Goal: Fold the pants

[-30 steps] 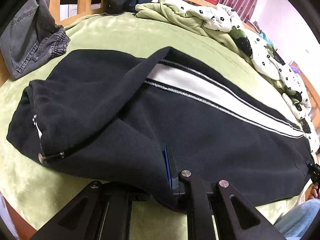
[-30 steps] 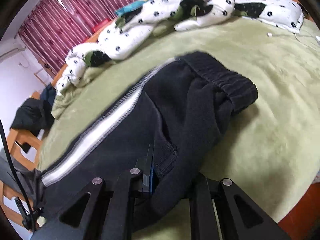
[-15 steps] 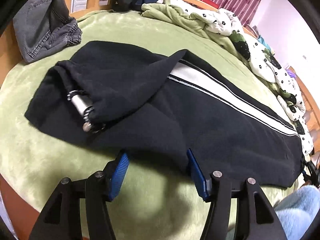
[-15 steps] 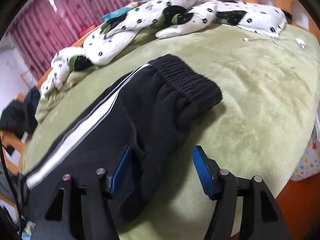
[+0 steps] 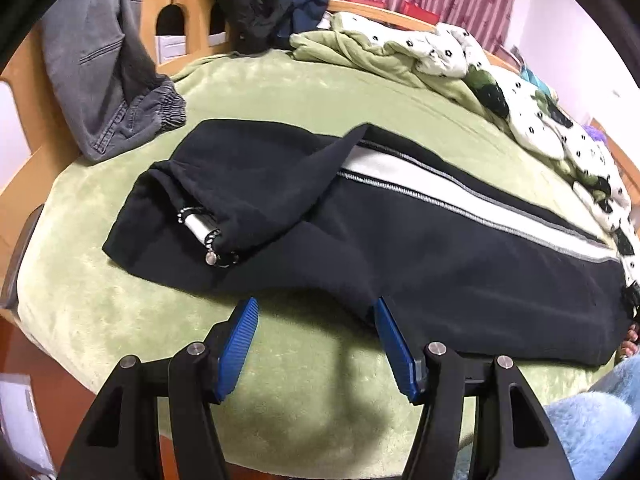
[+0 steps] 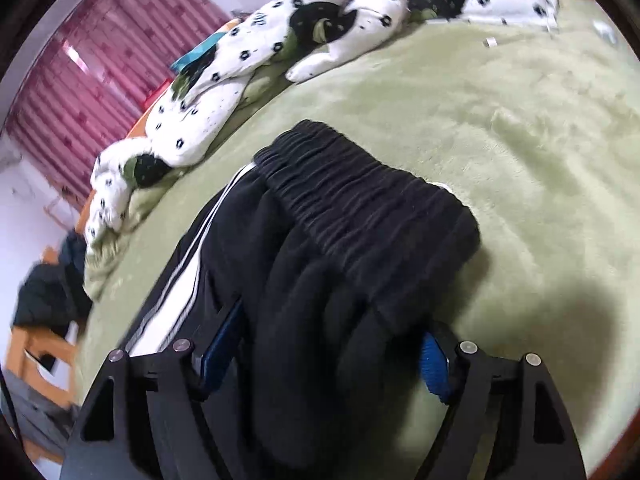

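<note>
Both grippers have let go since a second ago, the left gripper (image 5: 316,312) now spread and empty just off the near hem of the black pants (image 5: 400,240) on the green blanket (image 5: 280,92), the right gripper (image 6: 332,356) gaping astride the waistband (image 6: 360,200); smooth the layers square before the next fold.

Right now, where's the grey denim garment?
Left wrist view, upper left: grey denim garment draped off the wooden bed frame, cuff just beyond the black striped pants.
</note>
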The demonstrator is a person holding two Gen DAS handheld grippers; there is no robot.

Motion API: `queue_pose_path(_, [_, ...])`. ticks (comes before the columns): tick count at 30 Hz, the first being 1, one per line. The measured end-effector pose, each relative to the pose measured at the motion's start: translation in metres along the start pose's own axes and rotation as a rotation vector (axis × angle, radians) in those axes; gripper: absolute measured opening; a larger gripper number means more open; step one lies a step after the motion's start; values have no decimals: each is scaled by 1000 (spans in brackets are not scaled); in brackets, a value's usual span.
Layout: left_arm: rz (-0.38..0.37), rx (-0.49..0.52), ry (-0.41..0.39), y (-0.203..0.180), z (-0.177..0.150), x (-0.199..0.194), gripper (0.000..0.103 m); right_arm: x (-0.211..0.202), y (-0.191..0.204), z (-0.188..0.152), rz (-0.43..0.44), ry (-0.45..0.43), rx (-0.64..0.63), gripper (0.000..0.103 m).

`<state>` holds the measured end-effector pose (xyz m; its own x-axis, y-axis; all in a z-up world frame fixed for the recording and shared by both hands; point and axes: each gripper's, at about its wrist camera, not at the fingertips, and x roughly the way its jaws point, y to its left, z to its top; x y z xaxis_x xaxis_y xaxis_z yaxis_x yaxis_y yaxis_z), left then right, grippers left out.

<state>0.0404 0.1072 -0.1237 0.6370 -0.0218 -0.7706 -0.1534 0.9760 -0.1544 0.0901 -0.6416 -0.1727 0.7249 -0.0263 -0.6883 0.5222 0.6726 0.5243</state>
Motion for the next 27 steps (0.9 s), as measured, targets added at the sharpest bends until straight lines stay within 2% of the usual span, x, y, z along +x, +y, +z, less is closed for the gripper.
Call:
queue_pose_path(1, [-2, -8, -4, 0, 1, -2, 59, 1, 1, 3, -9, -7, -1, 74])
queue_pose_path(2, [0, -12, -11, 0, 2, -4, 59, -1, 4, 7, -33, -29, -13, 58])
queue_pose_path(4, [20, -2, -28, -3, 5, -9, 59, -12, 14, 22, -21, -68, -94, 46])
queue_pose_path(5, [32, 9, -40, -4, 6, -12, 59, -21, 17, 29, 7, -102, -109, 44])
queue_pose_path(6, [45, 20, -51, -5, 7, -15, 59, -30, 20, 33, 31, -134, -121, 43])
queue_pose_path(8, [73, 28, -64, -4, 9, -18, 59, -39, 27, 39, 19, -167, -165, 43])
queue_pose_path(10, [76, 24, -71, -1, 9, -18, 59, -28, 28, 36, -26, -130, -196, 46])
queue_pose_path(12, [93, 14, -64, 2, 11, -14, 59, -10, 26, 26, -126, -44, -231, 52])
queue_pose_path(13, [96, 14, -59, 5, 12, -10, 59, -7, 24, 22, -146, -25, -244, 55])
queue_pose_path(16, [135, 25, -34, 13, 15, 5, 59, -19, 11, 7, -153, -26, -253, 58])
queue_pose_path(20, [136, 41, -12, 23, 19, 25, 58, -50, 7, -13, -182, -29, -274, 60])
queue_pose_path(22, [128, 48, -28, 27, 23, 32, 38, -63, 11, -22, -217, -28, -289, 60])
queue_pose_path(25, [161, 57, -76, 35, 41, 40, 27, -81, 24, -36, -266, -54, -317, 60])
queue_pose_path(27, [156, 21, -122, 47, 64, 42, 27, -92, 41, -45, -290, -70, -338, 60])
